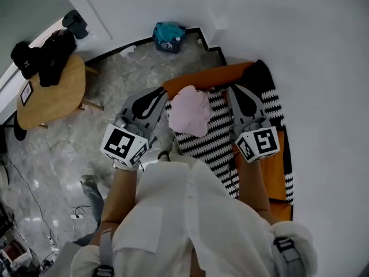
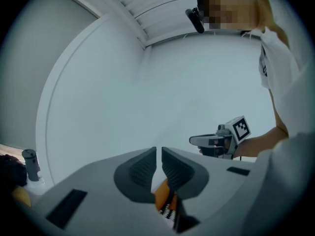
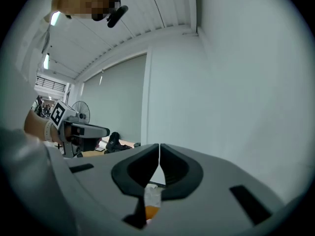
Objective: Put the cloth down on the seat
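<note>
A crumpled pink cloth (image 1: 190, 111) lies on the seat (image 1: 275, 180), an orange cushion under a black-and-white zigzag cover (image 1: 214, 137). My left gripper (image 1: 164, 91) hovers just left of the cloth, its jaws together with nothing between them. The right gripper (image 1: 231, 88) hangs to the cloth's right, apart from it, also shut and empty. The left gripper view shows the left gripper (image 2: 158, 152) aimed at the white wall, with a bit of orange and zigzag below. In the right gripper view the right gripper (image 3: 159, 150) is closed tip to tip.
A round wooden table (image 1: 57, 97) with black items (image 1: 51, 55) stands at the left on the marble floor. A teal bag (image 1: 168, 35) sits by the back wall. White wall runs along the seat's right side. Cables lie at the lower left.
</note>
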### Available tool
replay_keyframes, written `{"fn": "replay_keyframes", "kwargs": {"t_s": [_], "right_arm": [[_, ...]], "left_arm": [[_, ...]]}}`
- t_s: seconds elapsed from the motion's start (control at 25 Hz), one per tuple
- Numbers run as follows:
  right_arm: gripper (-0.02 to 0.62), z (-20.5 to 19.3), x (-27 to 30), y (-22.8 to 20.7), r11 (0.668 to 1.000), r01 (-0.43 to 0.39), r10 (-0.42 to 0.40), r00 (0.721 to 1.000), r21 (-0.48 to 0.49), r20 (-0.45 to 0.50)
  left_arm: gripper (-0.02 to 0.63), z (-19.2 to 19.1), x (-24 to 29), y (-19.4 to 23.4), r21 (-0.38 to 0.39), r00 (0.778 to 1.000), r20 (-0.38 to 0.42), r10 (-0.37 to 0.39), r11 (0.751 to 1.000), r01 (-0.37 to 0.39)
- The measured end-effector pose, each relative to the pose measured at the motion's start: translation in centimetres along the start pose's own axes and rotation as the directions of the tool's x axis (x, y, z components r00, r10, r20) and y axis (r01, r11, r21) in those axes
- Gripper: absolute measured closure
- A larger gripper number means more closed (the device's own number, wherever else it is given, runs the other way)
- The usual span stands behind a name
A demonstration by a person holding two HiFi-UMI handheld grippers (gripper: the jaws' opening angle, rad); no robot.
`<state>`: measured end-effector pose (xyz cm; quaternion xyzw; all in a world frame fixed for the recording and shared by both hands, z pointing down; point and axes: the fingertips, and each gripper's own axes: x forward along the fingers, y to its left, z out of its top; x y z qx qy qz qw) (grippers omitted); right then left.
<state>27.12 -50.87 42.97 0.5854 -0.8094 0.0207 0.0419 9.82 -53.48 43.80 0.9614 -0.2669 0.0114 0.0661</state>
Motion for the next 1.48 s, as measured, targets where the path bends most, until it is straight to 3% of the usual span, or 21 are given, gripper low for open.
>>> {"fn": "replay_keyframes", "kwargs": {"t_s": [0.48, 1.48], "right_arm": [[0.586, 4.2, -1.9, 2.0, 0.997, -0.004, 0.010, 0.997, -0.078, 0.076], [0.586, 3.6, -0.1, 2.4, 0.997, -0.026, 0.030, 0.998, -0.068, 0.062]], "left_arm": [[0.561, 2.8, -2.8, 0.2, 0.011, 0.998, 0.058, 0.027, 1.000, -0.028], [0.561, 1.8, -4.1, 1.9, -0.014, 0.996, 0.053, 0.070, 0.997, -0.070]]}}
